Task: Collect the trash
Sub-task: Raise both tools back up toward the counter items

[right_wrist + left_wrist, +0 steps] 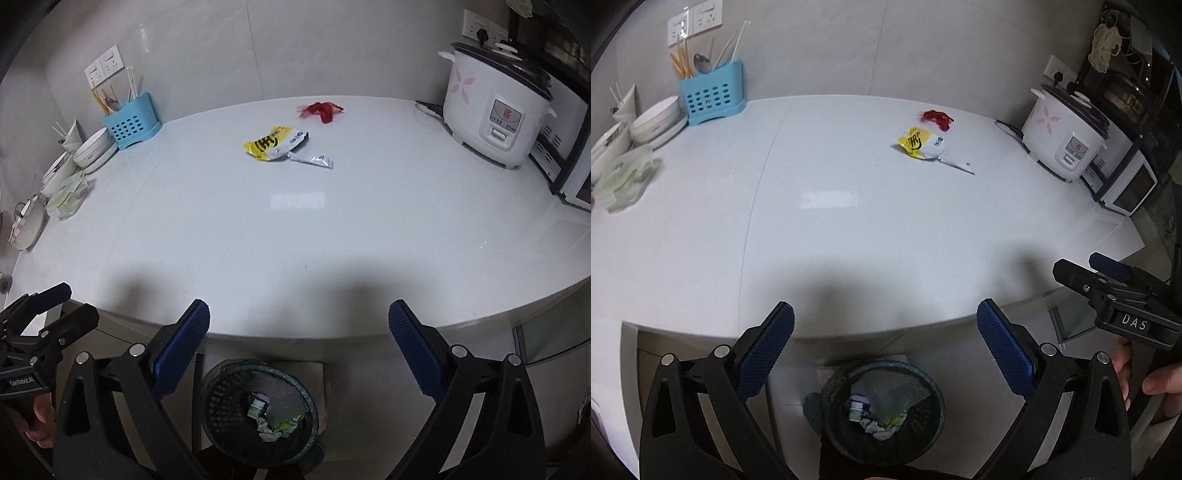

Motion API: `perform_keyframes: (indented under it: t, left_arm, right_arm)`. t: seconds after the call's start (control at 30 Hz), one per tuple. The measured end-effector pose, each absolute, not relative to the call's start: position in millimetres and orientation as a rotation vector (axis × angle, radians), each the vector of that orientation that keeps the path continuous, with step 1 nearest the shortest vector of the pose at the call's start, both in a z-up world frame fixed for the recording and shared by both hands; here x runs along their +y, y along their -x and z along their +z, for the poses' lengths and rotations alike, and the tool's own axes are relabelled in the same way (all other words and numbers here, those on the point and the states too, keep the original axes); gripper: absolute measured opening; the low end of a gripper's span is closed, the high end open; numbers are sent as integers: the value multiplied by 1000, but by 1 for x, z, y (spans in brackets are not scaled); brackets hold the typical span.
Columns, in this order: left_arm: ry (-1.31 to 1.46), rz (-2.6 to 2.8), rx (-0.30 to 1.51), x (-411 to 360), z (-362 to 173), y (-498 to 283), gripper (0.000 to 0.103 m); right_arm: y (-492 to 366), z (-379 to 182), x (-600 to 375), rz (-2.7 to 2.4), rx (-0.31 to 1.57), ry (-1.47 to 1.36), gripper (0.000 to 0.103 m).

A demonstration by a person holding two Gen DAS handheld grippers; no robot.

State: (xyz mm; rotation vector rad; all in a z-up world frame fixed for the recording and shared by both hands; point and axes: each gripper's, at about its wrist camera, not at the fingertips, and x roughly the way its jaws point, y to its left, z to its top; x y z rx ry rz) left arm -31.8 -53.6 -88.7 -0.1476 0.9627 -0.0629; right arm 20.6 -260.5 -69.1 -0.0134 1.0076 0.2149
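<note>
Both the left gripper (885, 334) and right gripper (299, 334) are seen wide apart, empty. The bin (221, 398) contents are dim; its lower rim is hidden.

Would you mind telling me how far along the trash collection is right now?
Some litter already lies in the black bin below the counter edge. Nothing is in hand: the left gripper and right gripper are both open and empty. Left on the counter: the yellow wrapper, white sachet and red scrap.
</note>
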Motion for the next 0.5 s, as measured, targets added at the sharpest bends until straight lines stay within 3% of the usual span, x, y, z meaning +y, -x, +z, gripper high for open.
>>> perform_keyframes:
  t: [0.5]
  left_arm:
    - [83, -116, 960, -72, -77, -108, 97]
  right_arm:
    - [-116, -49, -274, 112, 979, -8, 93]
